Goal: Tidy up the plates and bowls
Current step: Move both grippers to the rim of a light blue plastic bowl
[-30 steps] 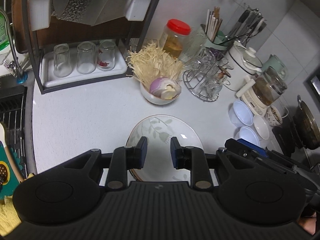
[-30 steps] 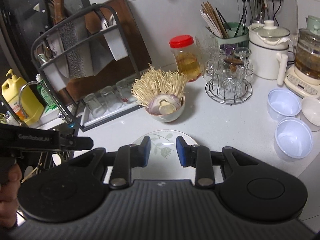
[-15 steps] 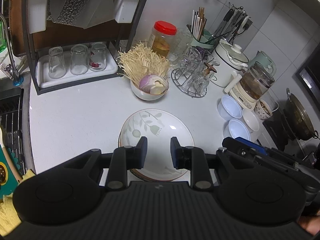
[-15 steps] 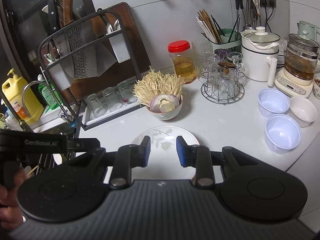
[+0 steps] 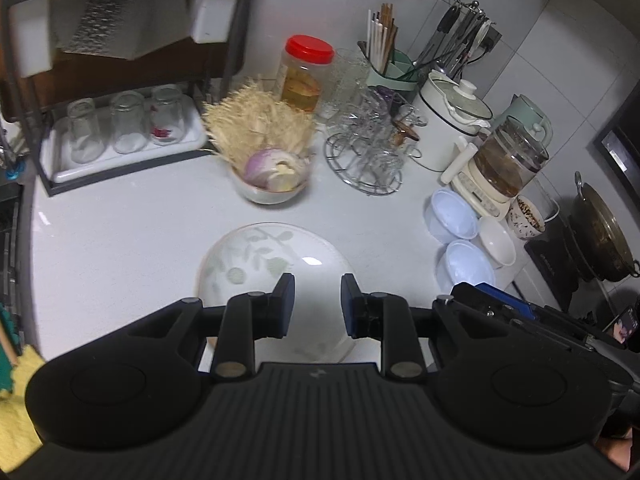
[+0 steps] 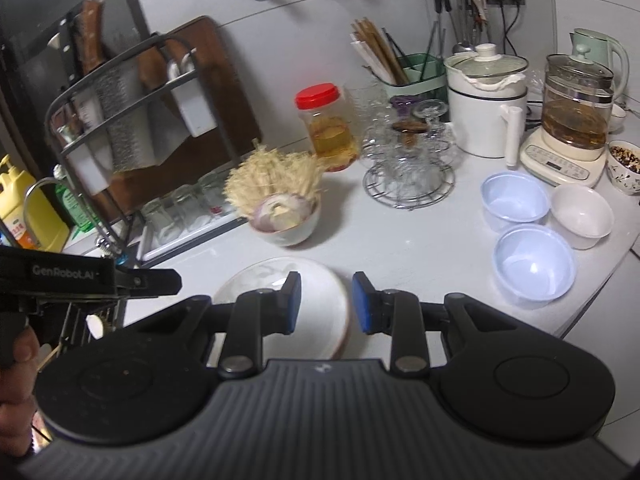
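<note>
Left gripper (image 5: 316, 306): you held it above the near part of the plate, jaws parted with a clear gap and nothing between them.
Right gripper (image 6: 326, 303): you held it over the plate's right edge, jaws likewise apart and empty; it also showed at the right of the left view (image 5: 516, 312).
Plate (image 5: 276, 264): it lay flat on the worktop (image 5: 120, 236), white with a pale leaf print, directly under both grippers; whether either one touched it could not be told.
Food bowl (image 6: 290, 222): it stood just behind the plate, holding a cut onion and pale strands.
Blue bowls (image 6: 514, 204): two stood to the right, one (image 6: 534, 266) nearer you, well apart from the plate.
White bowl (image 6: 582, 216): it sat just beside the blue pair, on their right.
Speckled bowl (image 6: 626, 166): it stood behind the white bowl, at the worktop's edge.
Glass rack (image 6: 408, 164): it stood behind, right of the food bowl.
Jar (image 6: 328, 128): red-lidded, it stood just left of the glass rack.
</note>
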A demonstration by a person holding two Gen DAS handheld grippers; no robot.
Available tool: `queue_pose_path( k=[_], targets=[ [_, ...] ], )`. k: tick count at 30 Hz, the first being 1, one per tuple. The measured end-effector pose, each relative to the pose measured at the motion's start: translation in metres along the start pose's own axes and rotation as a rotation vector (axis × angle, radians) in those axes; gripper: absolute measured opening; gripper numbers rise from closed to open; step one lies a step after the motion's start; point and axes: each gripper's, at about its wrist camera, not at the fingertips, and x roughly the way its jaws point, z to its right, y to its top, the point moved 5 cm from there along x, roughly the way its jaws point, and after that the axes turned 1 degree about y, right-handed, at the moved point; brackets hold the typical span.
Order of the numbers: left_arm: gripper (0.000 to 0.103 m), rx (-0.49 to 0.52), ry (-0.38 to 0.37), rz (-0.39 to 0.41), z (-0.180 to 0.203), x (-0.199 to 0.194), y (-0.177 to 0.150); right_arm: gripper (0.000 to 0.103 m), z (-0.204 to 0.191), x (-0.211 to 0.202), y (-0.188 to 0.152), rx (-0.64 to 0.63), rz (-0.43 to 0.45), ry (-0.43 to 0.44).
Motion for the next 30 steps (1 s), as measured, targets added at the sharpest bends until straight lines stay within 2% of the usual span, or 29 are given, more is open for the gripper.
queue_pose_path(
  k=[9, 17, 18, 20, 22, 30],
  targets=[
    [0.028, 0.007, -0.011, -0.045, 0.065, 0.057, 0.016, 0.032, 0.077, 0.010, 0.026, 0.029, 0.019, -0.045],
    [0.028, 0.042, -0.035, -0.112, 0.120, 0.116, 0.022, 0.032, 0.158, 0.021, 0.040, 0.111, 0.010, -0.101],
    [0.031, 0.050, -0.035, -0.122, 0.127, 0.124, 0.022, 0.036, 0.167, 0.022, 0.040, 0.122, 0.010, -0.107],
    [0.036, 0.066, -0.040, -0.143, 0.139, 0.138, 0.022, 0.054, 0.184, 0.024, 0.041, 0.142, 0.010, -0.113],
    [0.044, 0.084, -0.044, -0.160, 0.151, 0.154, 0.021, 0.054, 0.199, 0.026, 0.040, 0.155, 0.004, -0.104],
    [0.045, 0.078, -0.075, -0.234, 0.186, 0.217, 0.017, 0.054, 0.252, 0.048, 0.033, 0.197, -0.065, -0.111]
  ],
)
